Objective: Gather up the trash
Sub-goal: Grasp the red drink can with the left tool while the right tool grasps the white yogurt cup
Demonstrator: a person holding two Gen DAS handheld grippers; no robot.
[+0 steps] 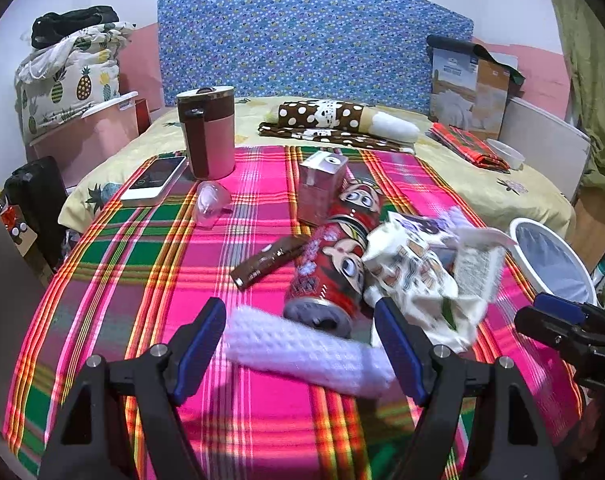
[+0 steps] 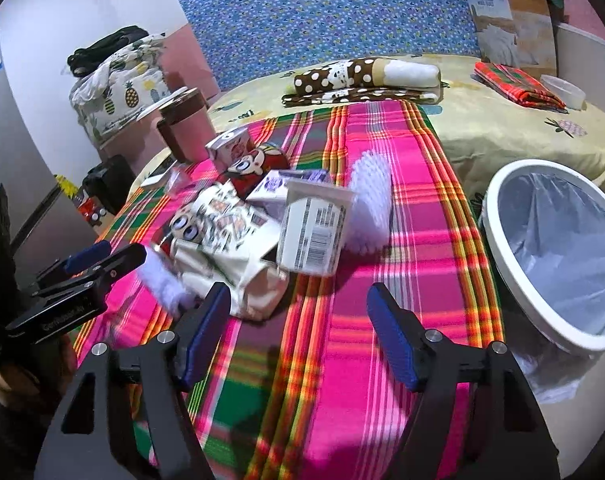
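Left wrist view: left gripper (image 1: 300,346) spread wide over the plaid cloth (image 1: 150,264), pitched down, pads clear of everything.
Between those jaws: a white waffle-textured tissue (image 1: 302,354), blurred, lying across the gap, not pinched.
Trash pile: red cartoon can (image 1: 334,268) on its side touching the tissue's far edge; crumpled printed wrapper (image 1: 414,276) just beside the can; brown sachet (image 1: 268,261) and small carton (image 1: 320,186) beyond.
Right wrist view: right gripper (image 2: 298,334) also open, nothing between the pads, tilted down over bare cloth.
Ahead of it: white barcode cup (image 2: 312,232) tipped over, near the wrapper; possibly a second white tissue (image 2: 368,200) behind, too smeared to be sure.
Bin: lined white wastebasket (image 2: 498,240) at the bed's edge, right of the right gripper.
Doing it well: lower onto the tissue's middle, close squarely, keep clear of the can so nothing rolls.
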